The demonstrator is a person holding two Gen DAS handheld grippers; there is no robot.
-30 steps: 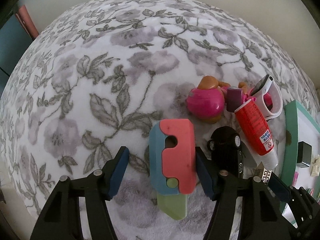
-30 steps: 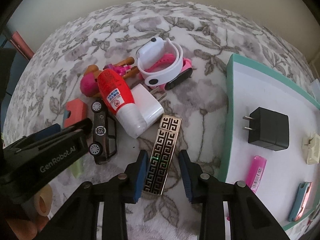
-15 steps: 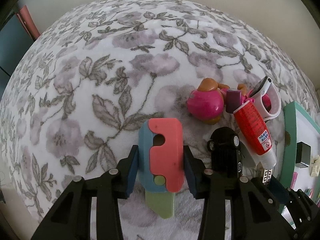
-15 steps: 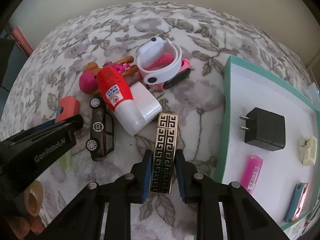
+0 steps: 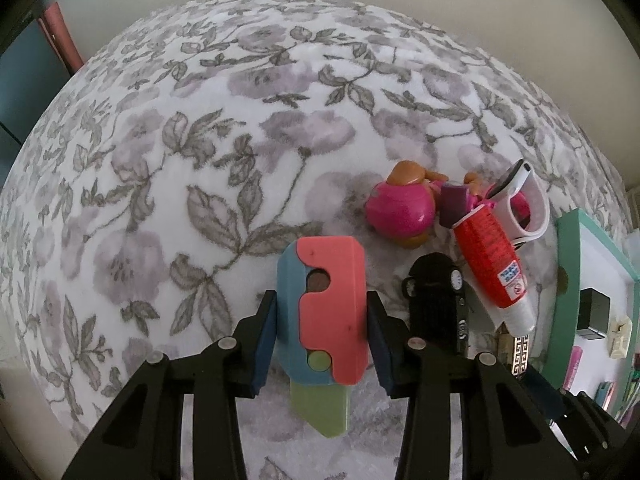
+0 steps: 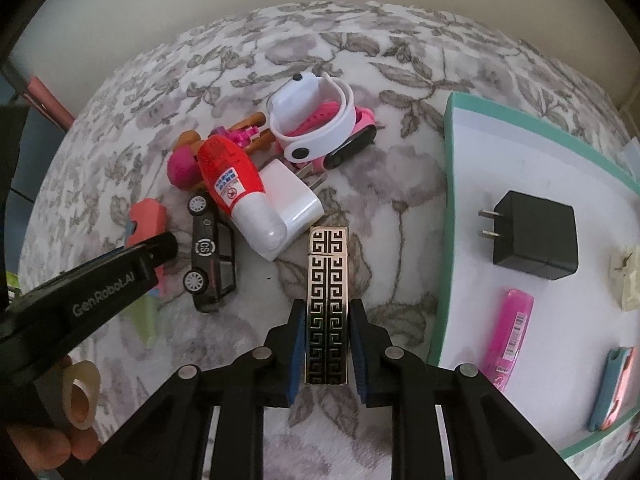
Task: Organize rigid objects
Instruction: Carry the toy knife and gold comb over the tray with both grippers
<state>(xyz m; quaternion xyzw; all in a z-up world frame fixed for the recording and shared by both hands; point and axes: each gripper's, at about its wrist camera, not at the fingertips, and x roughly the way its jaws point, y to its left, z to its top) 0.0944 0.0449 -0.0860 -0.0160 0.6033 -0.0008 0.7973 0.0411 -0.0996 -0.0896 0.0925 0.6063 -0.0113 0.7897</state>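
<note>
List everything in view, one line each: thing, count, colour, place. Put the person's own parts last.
toy knife: 1, coral, blue and green, between the left pads
patterned lighter: 1, gold and black, between the right pads
toy car: 1, black, on its side left of the lighter
tube: 1, red and white, over the white charger
white charger: 1, in the pile
doll: 1, pink and tan, in the pile
wristbands: 2, white and pink, far side of the pile
tray: 1, teal rim, right
black charger: 1, on the tray
pink tube: 1, on the tray
floral cloth: 1, grey and white, under everything
left gripper: 1, black, shut on the knife
right gripper: 1, black, shut on the lighter
</note>
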